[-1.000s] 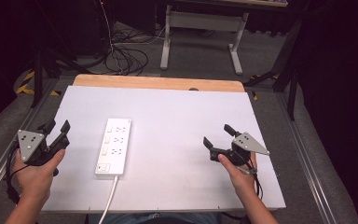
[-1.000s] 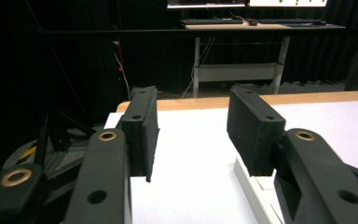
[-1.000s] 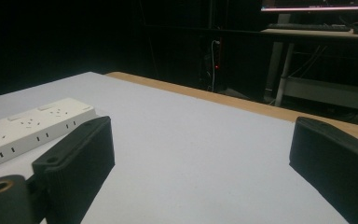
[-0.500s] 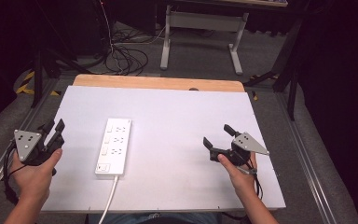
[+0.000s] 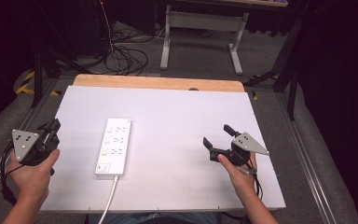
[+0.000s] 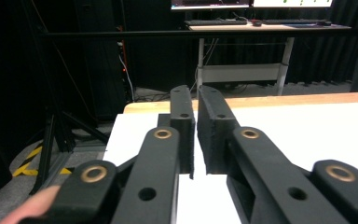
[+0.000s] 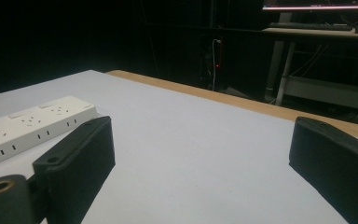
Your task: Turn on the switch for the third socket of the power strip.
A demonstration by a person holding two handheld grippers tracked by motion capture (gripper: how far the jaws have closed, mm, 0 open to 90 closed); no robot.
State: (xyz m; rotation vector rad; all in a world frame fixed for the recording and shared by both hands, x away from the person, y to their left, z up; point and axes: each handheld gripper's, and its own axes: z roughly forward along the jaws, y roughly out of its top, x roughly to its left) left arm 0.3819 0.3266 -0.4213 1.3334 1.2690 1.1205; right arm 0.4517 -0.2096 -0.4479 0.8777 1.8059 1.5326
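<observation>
At the far left, past the left edge of the table point(image 5: 168, 191), the left gripper point(image 5: 51, 133) is held in the left hand point(image 5: 30, 170). A grey three-cornered plate point(image 5: 24, 141) with small holes is seen on top of it. In the left gripper view its two black, matte, blocky jaws are almost closed, with just a narrow slit between them, and nothing is held. Brass-coloured rivets are set in the black linkage bars.

The table is covered by a smooth white sheet, and a strip of light wood point(image 5: 158, 83) is left bare along the far edge. Left of centre lies a power strip point(image 5: 113, 146), a long white plastic bar with rounded corners, laid lengthwise from near to far. Three rows of sockets are seen on its face, and a white cord point(image 5: 108, 200) runs from its near end off the near edge. It is touched by neither gripper.

To the right, over the sheet, the right gripper point(image 5: 216, 137) is held in the right hand point(image 5: 239, 175), topped by a similar grey plate point(image 5: 248, 143). Its black jaws are spread wide apart and hold nothing. In the right gripper view the power strip point(image 7: 28, 126) is seen beyond the left jaw.
</observation>
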